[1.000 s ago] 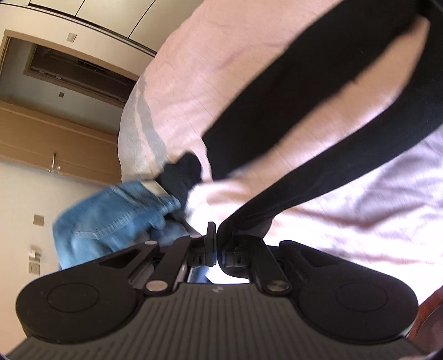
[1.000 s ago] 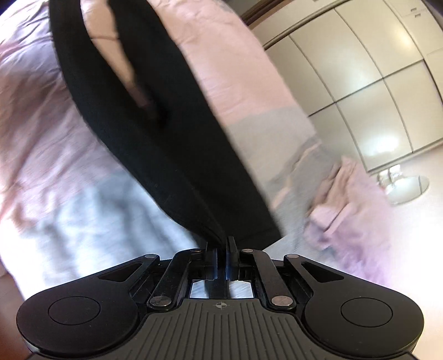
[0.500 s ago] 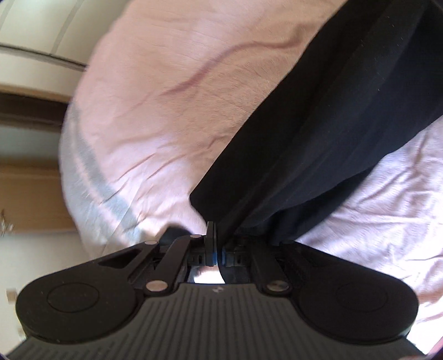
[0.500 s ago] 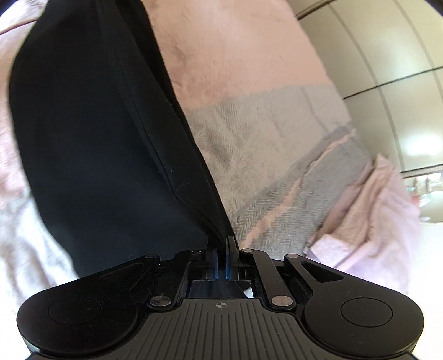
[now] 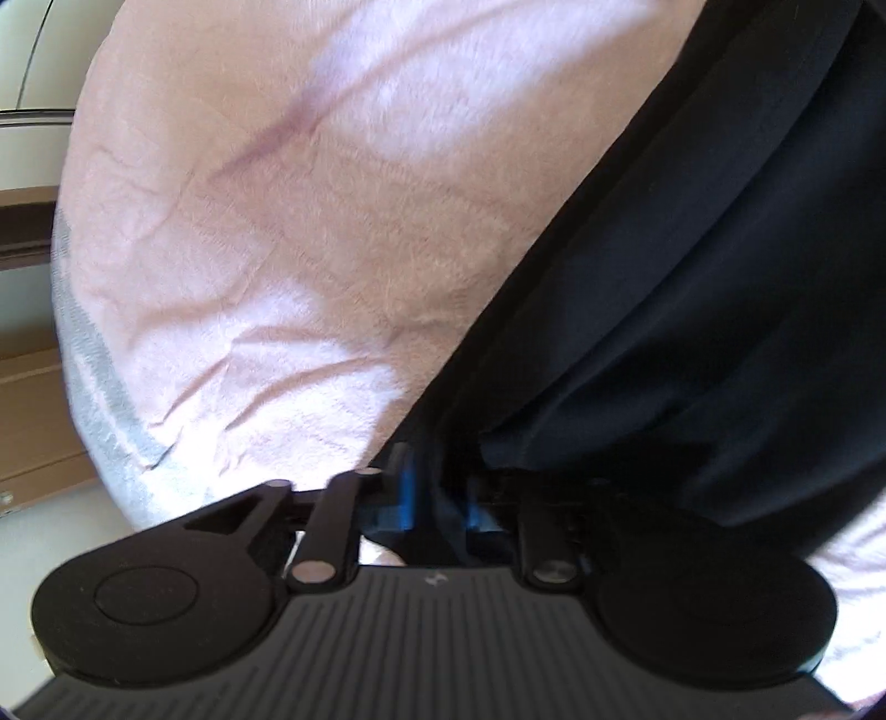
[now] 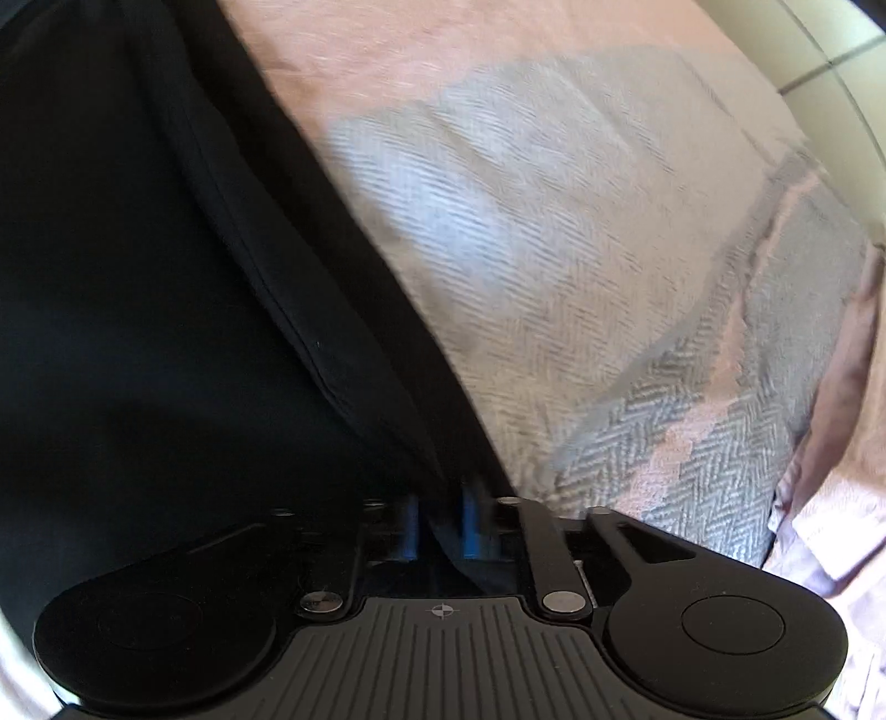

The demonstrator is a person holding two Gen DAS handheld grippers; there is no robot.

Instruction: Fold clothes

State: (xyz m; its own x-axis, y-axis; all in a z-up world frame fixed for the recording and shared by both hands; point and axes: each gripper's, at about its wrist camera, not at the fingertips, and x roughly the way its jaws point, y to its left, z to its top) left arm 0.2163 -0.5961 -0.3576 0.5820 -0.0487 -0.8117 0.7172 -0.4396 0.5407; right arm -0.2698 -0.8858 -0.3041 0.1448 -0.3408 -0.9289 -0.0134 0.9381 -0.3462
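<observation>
The black garment (image 5: 692, 277) lies laid down across the pink blanket (image 5: 304, 221), one fold just set. The left gripper (image 5: 437, 493) and right gripper (image 6: 440, 526) have just been opening; their jaws stand apart, cloth edge slack between them, not pinched. Next, I judge, both must back clear, then regrip the near edge for a further fold.

Pink bedspread (image 5: 288, 232), creased, fills most of the left wrist view; a grey stripe (image 5: 105, 399) runs along its edge. Wooden cabinet front (image 5: 33, 421) beyond it at far left. Right wrist view: grey herringbone band (image 6: 554, 232) across the same pink cover, with a pale pink crumpled cloth (image 6: 830, 498) lying at its right edge. Cream panelled wardrobe doors (image 6: 830, 50) top right.
</observation>
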